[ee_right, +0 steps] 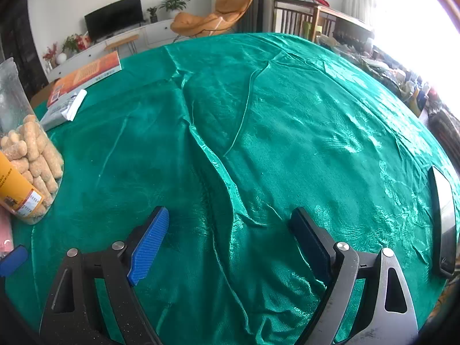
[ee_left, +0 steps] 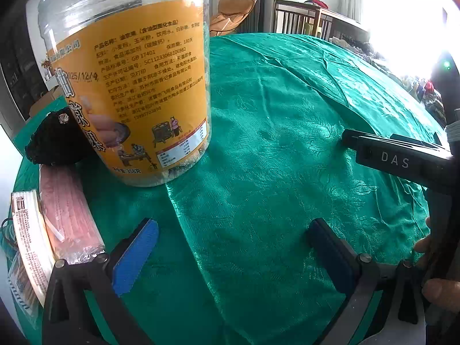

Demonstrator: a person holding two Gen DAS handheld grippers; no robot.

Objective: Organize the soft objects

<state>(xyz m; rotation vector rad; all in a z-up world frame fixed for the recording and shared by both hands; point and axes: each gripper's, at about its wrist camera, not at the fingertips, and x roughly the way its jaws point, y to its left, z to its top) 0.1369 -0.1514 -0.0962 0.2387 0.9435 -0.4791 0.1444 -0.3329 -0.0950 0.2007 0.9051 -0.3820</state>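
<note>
Holding both grippers low over the desk, we have the left gripper (ee_left: 230,247) with its jaws apart and nothing between them, and the right gripper (ee_right: 230,244) the same, wide over bare green cloth (ee_right: 258,143). Outward from the left jaws, the pink pack (ee_left: 69,210) lies flat just beside the left pad, touching a white packet (ee_left: 28,235) at the desk edge. Behind it sits the black knitted item (ee_left: 54,141), pressed against the snack jar (ee_left: 129,86). We judge the knit light and floppy, best pinched at a bunched fold near its middle. The pink pack looks slippery in its film, so we would take it across a short edge. A phone (ee_right: 444,224) lies well apart, to the right.
</note>
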